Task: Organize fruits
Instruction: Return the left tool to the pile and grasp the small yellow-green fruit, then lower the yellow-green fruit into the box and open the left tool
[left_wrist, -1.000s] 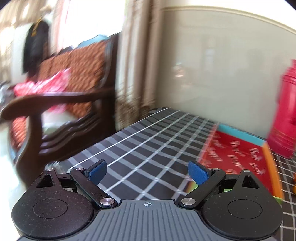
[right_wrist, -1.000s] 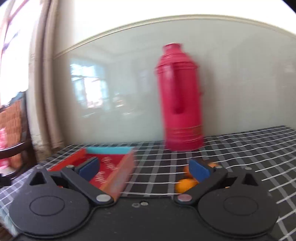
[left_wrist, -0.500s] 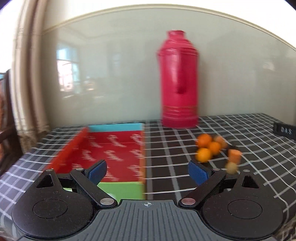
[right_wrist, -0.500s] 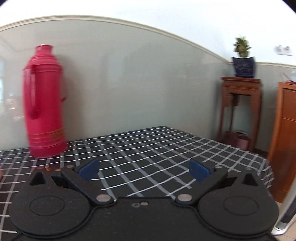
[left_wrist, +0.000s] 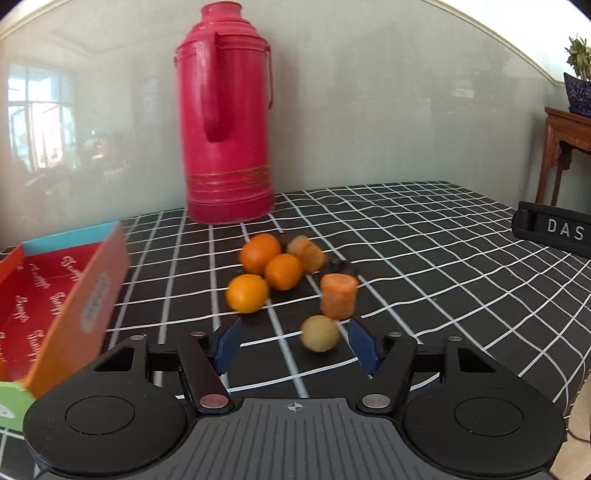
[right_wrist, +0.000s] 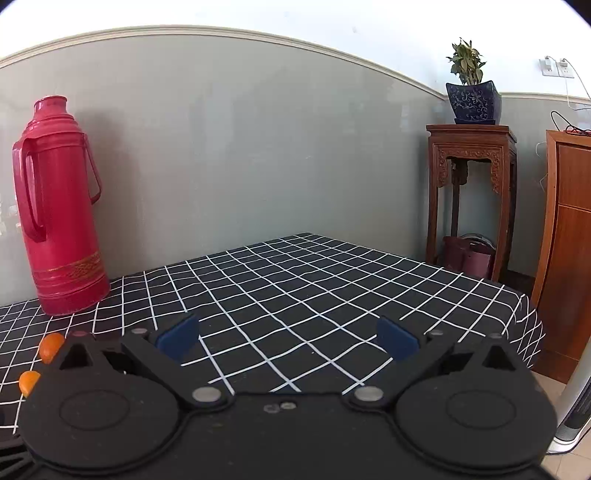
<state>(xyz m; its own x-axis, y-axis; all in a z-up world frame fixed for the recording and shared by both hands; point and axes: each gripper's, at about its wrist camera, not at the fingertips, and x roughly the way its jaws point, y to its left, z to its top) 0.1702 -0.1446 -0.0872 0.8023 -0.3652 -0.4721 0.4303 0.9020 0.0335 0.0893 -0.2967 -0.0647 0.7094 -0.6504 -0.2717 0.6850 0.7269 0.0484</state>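
Left wrist view
Counter (left_wrist: 424, 236): wearing a black cloth with a white grid, running back to a glossy grey-green wall that is mirroring a window.
Left tongs (left_wrist: 295, 345): hanging released, blue pads wide apart, gripping nothing.
Fruits: lying in a loose cluster mid-counter, well ahead of the tongs. Three oranges (left_wrist: 258, 253) are touching one another, with a rough brownish fruit (left_wrist: 306, 254) just behind them.
Carrot chunk (left_wrist: 338, 301): standing on end, right of the oranges.
Small yellow-green fruit (left_wrist: 320, 333): sitting nearest, between the pads (slightly blurred) but not touching them.
Red box (left_wrist: 44, 288): lying open at the left, orange side wall facing the fruit, apart from it.
Red thermos (left_wrist: 225, 114): standing upright at the wall behind the cluster.
Black block lettered "DAS" (left_wrist: 552, 227): resting at the right edge.

Right wrist view
Right tongs (right_wrist: 288, 338): staying released too, pads spread over bare cloth, grasping nothing.
Counter: stretching to its far corner, with tiled floor showing beyond.
Thermos (right_wrist: 55, 206): standing far left.
Oranges (right_wrist: 50, 347): peeking out at the left edge (mostly hidden by the tongs' body).
Carved wooden stand (right_wrist: 471, 195): carrying a blue potted plant (right_wrist: 471, 99) at the right, beside a wooden cabinet (right_wrist: 569, 258).
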